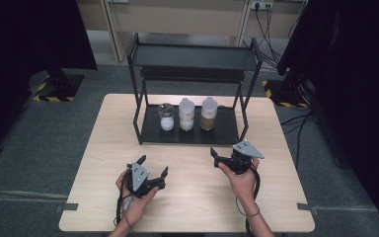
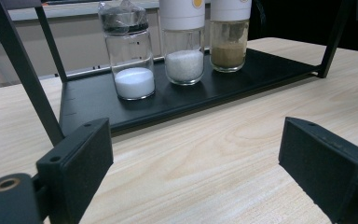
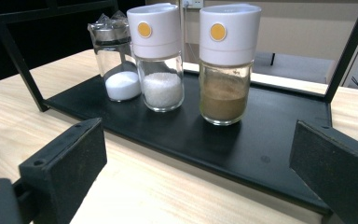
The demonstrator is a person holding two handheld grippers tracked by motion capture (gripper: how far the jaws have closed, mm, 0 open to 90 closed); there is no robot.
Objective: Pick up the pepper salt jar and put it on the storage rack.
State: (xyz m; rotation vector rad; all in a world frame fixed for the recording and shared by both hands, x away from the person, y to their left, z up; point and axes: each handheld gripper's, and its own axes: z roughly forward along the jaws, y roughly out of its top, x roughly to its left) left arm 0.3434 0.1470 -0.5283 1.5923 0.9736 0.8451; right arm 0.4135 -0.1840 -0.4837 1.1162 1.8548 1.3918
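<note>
Three glass jars stand in a row on the bottom shelf of a black two-tier rack. The left jar has a dark wrapped top and fine white powder. The middle jar has a white cap and coarse white grains. The right jar has a white cap and brown powder. My left gripper is open over the table, in front of the rack's left side. My right gripper is open near the rack's front right, empty.
The light wooden table has free room in front of the rack. The rack's black upright posts stand at its front corners. Dark curtains and stand bases flank the table on the grey floor; cables run at the right.
</note>
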